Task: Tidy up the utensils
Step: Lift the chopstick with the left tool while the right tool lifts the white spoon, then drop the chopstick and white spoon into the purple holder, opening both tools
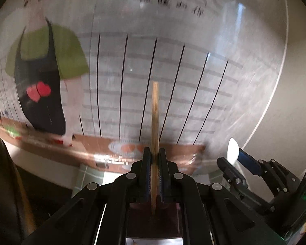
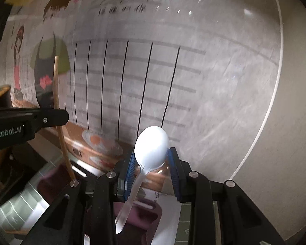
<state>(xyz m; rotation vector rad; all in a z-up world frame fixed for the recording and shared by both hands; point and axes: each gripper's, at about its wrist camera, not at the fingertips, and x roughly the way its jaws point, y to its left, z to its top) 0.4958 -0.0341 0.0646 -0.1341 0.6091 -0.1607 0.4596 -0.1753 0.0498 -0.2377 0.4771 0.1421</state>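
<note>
My left gripper point(image 1: 154, 155) is shut on a wooden chopstick point(image 1: 155, 114) that stands nearly upright between its pads, one end above the fingers and the other below them. My right gripper point(image 2: 152, 158) is shut on a white plastic spoon point(image 2: 152, 145): the bowl sticks up between the blue pads and the clear handle hangs down and left under the fingers. In the left wrist view the right gripper point(image 1: 237, 159) with the spoon bowl point(image 1: 232, 150) shows at lower right. In the right wrist view the left gripper point(image 2: 59, 116) with the chopstick point(image 2: 58, 106) shows at left.
A big wall poster point(image 2: 132, 71) with a ruled table and cartoon figures fills the background, blurred by motion. Below the grippers lie a dark maroon container point(image 2: 140, 214), a white sheet point(image 2: 165, 210) and a green gridded mat point(image 1: 87, 175). A plain grey wall point(image 2: 285, 143) is at right.
</note>
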